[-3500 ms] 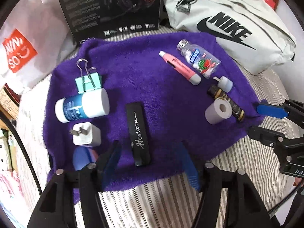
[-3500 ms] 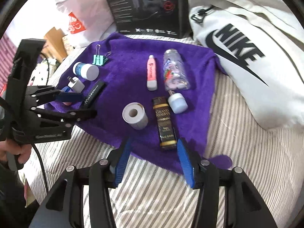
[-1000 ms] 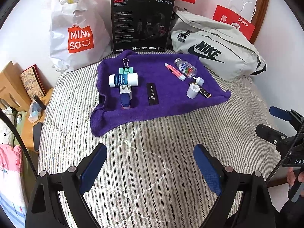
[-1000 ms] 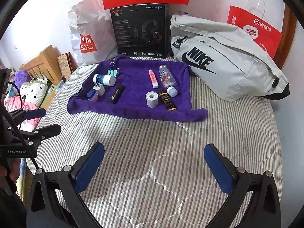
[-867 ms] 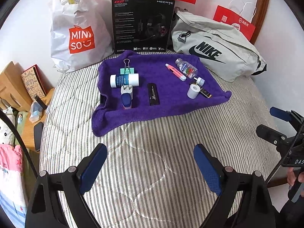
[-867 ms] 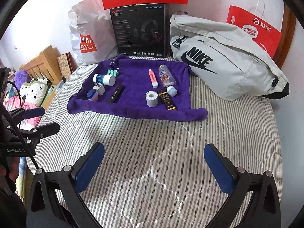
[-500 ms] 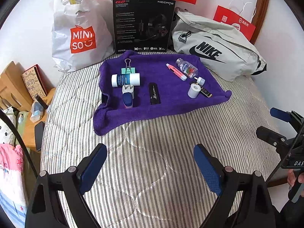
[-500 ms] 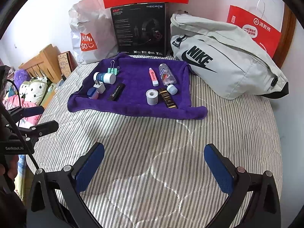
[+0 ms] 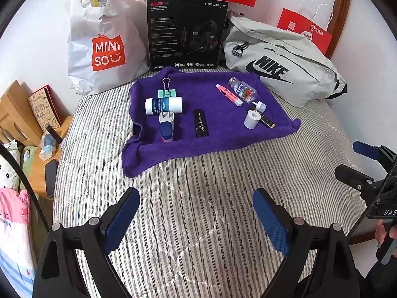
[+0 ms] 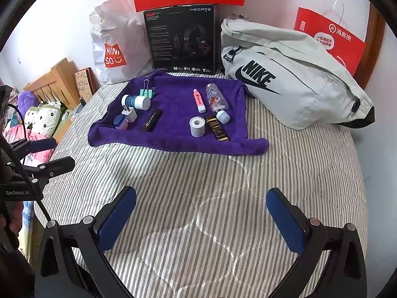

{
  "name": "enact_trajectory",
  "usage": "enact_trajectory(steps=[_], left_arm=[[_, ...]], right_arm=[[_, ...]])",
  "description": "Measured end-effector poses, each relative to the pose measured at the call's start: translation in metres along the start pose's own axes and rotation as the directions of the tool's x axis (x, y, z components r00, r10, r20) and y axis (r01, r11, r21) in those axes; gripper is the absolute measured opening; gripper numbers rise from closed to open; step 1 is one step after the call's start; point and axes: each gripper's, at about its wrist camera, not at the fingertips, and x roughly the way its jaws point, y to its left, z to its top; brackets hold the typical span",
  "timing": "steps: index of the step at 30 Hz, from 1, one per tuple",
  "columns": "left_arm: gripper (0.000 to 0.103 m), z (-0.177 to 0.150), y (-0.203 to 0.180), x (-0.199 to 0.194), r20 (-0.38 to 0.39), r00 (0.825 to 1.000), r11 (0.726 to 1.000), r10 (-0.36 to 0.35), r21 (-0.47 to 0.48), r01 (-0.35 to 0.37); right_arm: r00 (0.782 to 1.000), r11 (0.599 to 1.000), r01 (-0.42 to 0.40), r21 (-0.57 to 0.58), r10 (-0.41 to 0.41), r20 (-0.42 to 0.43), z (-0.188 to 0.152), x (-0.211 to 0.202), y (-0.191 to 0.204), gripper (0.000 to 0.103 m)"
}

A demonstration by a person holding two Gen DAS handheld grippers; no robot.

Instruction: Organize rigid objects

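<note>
A purple towel (image 9: 218,139) lies on the striped bed, also in the right wrist view (image 10: 173,141). On it lie a teal binder clip (image 9: 166,90), a white-blue bottle (image 9: 163,106), a white charger plug (image 9: 166,119), a black Horizon case (image 9: 200,123), a pink tube (image 9: 228,94), a clear bottle (image 9: 242,91), a white roll (image 9: 252,119) and a dark box (image 9: 267,121). My left gripper (image 9: 196,207) is open and empty, well short of the towel. My right gripper (image 10: 201,209) is open and empty, also back from it.
A Miniso bag (image 9: 99,39), a black headset box (image 9: 186,32), a grey Nike bag (image 9: 285,72) and a red paper bag (image 10: 330,39) stand along the wall. A wooden bedside shelf (image 9: 24,124) is at the left. Striped bedding (image 9: 198,173) lies between grippers and towel.
Both grippers have pulled far back from the towel and opened wide since 3.5 s ago. Over the last second both views drift only slightly.
</note>
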Motion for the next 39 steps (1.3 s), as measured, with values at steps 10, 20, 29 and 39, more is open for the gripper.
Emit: enact_trajectory(steps=[10,20,29,39], left_arm=[[0.093,-0.0004,-0.0006,-0.0002,0.001,1.000,1.000,-0.001,0.001,0.001],[0.093,-0.0003,0.0008,0.0002,0.000,1.000,1.000,-0.002,0.006,0.002],[0.093,-0.0004,0.0026,0.0027,-0.006,1.000,1.000,-0.005,0.011,0.005],[0.093,-0.0001,0.0041,0.0032,-0.008,1.000,1.000,-0.003,0.008,0.003]], right_arm=[[1.000,1.000,0.004,0.003,-0.004,0.002,-0.0006,-0.0013,-0.0010,0.103],[1.000,1.000,0.005,-0.001,-0.005,0.003,-0.0007,-0.0013,-0.0023,0.103],[1.000,1.000,0.005,-0.003,-0.005,-0.003,0.0000,-0.0010,-0.0038,0.103],[1.000,1.000,0.008,0.000,-0.008,-0.006,-0.0003,0.0006,-0.0035,0.103]])
